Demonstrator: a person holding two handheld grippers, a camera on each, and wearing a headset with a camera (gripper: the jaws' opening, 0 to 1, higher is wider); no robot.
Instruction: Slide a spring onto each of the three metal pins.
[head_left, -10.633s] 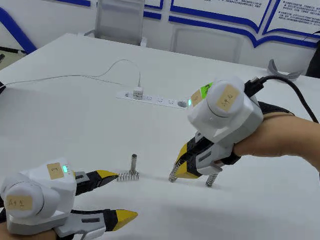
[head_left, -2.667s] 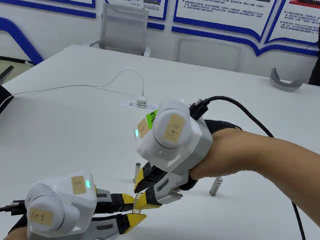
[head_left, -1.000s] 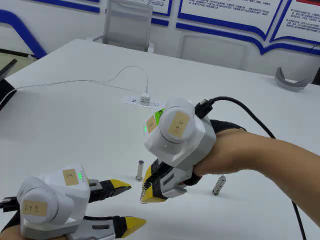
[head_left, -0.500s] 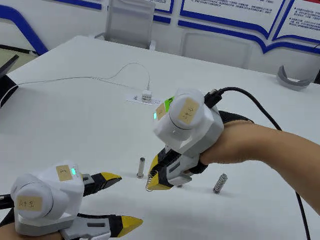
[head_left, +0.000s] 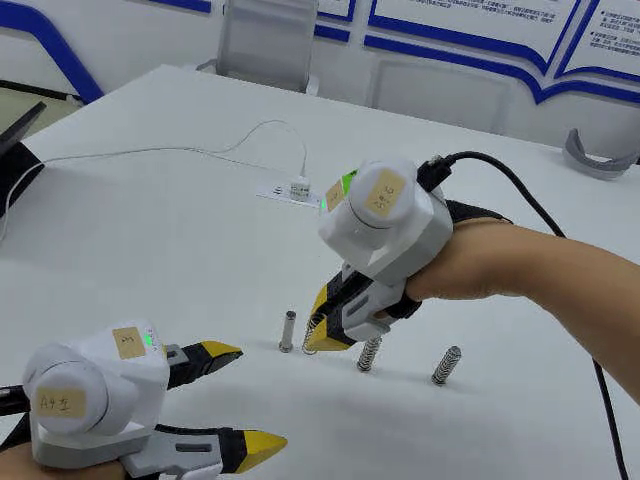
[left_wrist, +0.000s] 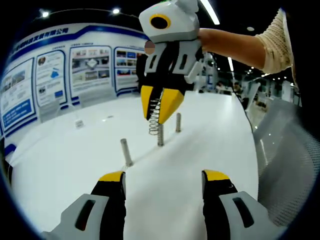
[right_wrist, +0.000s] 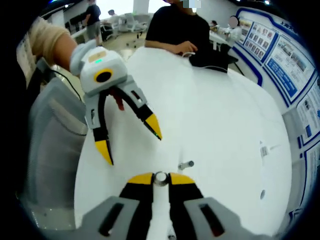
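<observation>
Three short metal pins stand in a row on the white table. The left pin is bare. Coiled springs stand at the middle pin and the right pin. My right gripper is shut on a third spring, which hangs tilted just right of the bare pin and above the table. My left gripper is open and holds nothing, low at the near left.
A white power strip with a plug and a thin cable lies farther back. A grey chair stands beyond the table. A curved grey object rests at the far right. A person in black sits at the table's far end.
My right gripper has carried the spring up and to the right, away from the left gripper and closer to the bare pin. The middle spring has come out from behind it. The left gripper stays open.
</observation>
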